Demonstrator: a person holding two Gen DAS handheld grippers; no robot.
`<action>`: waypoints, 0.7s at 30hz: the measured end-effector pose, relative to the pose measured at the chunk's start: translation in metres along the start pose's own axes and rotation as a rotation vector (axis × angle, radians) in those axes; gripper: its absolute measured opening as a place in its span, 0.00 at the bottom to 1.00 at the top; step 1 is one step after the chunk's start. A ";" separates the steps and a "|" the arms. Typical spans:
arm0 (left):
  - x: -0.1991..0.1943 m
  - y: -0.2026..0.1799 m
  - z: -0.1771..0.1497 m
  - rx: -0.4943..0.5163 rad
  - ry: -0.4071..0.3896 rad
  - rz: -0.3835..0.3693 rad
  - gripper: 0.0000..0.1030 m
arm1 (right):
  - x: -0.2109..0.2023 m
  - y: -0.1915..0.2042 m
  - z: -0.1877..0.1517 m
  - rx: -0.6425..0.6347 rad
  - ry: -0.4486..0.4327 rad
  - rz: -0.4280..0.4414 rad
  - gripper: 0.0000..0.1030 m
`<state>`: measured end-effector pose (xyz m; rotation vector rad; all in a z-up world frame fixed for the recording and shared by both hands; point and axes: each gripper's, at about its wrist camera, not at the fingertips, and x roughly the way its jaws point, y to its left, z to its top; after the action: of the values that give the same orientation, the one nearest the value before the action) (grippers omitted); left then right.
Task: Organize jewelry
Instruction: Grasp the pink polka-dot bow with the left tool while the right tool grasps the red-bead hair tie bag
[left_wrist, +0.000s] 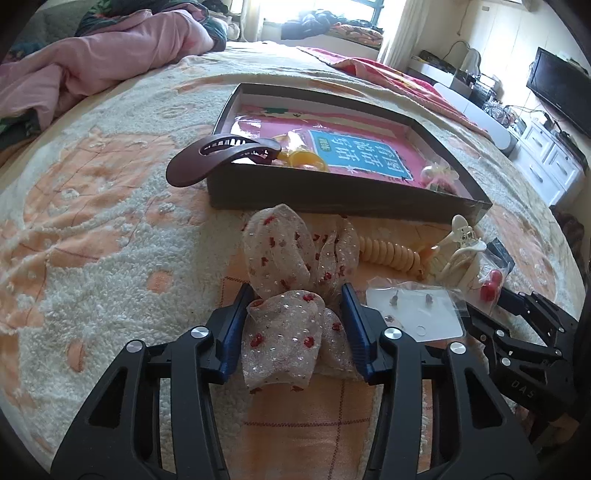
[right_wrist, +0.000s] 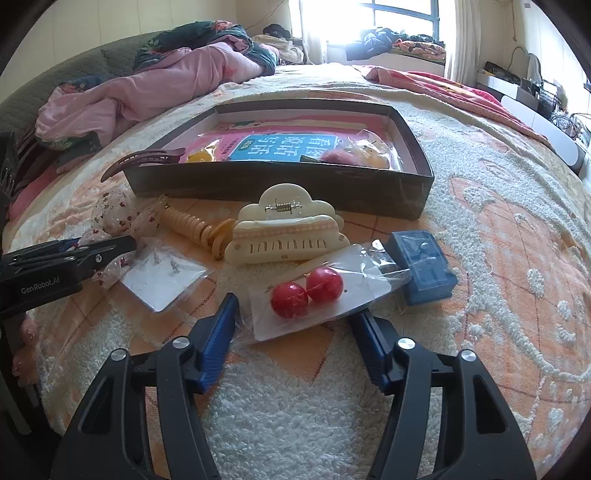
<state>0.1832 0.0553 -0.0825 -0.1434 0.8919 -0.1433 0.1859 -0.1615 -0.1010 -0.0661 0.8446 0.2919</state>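
jewelry: hair pieces and earring cards lie scattered on the fuzzy bedspread (right_wrist: 480, 229) just in front of a shallow dark box (right_wrist: 280, 184), which i judge to be where they belong.
brown hair clip (left_wrist: 221, 155): upper left of centre in the left wrist view, draped over the box's near left corner, half in and half out; likely a loose drop rather than a finished placement.
left gripper (left_wrist: 297, 321): lower centre of its own view, blue pads spread on either side of the sheer fabric bow (left_wrist: 291, 295); whether the pads already touch the cloth i cannot tell, but nothing is squeezed. the low, centred approach suits soft fabric that will crush rather than slip.
spiral hair tie (left_wrist: 388, 254): right of the bow, on the bedspread close to the box's front wall.
stud earring card (left_wrist: 417, 314): lower right of centre, flat in its clear sleeve beside the left gripper's right finger.
cream claw clip (right_wrist: 284, 232): centre of the right wrist view, lying teeth-forward near the box.
right gripper (right_wrist: 295, 332): lower centre of its view, spread wide, with the near edge of the red ball earring card (right_wrist: 306, 291) lying between the fingers; not pinched. the flat card probably needs an edge grip.
blue box (right_wrist: 424, 269): right of centre, touching the sleeve's far corner.
box contents: a pink printed packet and yellow pieces already inside.
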 end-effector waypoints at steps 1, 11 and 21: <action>0.000 0.001 0.000 -0.006 -0.001 -0.005 0.35 | 0.000 0.000 0.000 0.001 -0.001 0.001 0.52; -0.007 -0.003 0.001 0.006 -0.024 -0.022 0.30 | -0.007 -0.001 0.001 0.005 -0.030 0.025 0.25; -0.014 -0.007 0.001 0.014 -0.044 -0.032 0.29 | -0.019 -0.009 -0.001 0.043 -0.056 0.020 0.14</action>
<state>0.1748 0.0512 -0.0705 -0.1473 0.8449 -0.1757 0.1761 -0.1741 -0.0879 -0.0096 0.7959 0.2928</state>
